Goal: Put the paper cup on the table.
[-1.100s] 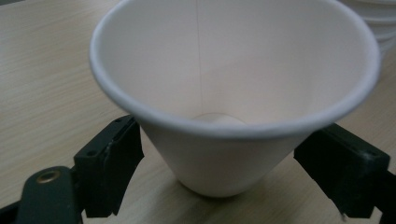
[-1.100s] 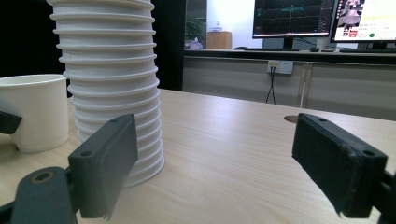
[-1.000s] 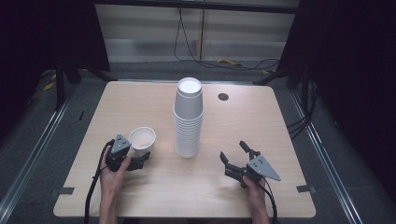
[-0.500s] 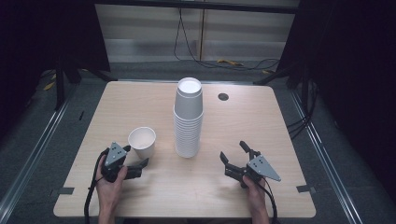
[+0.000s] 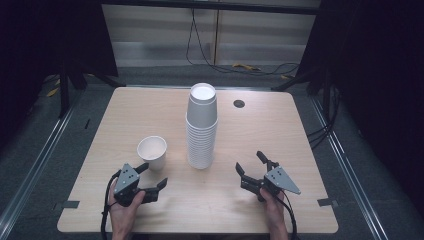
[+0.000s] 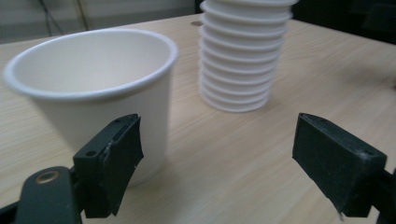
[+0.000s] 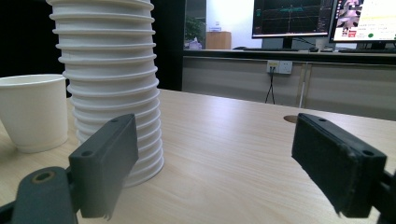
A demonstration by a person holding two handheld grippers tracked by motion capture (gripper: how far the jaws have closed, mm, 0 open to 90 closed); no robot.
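Standing apart near the table's front edge, both grippers' jaws gape empty: left gripper [image 5: 150, 181], right gripper [image 5: 252, 170].

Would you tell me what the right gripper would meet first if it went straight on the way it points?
Probably the stack of paper cups. The right gripper is open, and one jaw lines up with the stack's base, while the gap between the jaws faces bare table. Depth is hard to judge.

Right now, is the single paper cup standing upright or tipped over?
Upright. The single cup stands on its base on the table, its open rim facing up, beside the stack of cups and apart from it.
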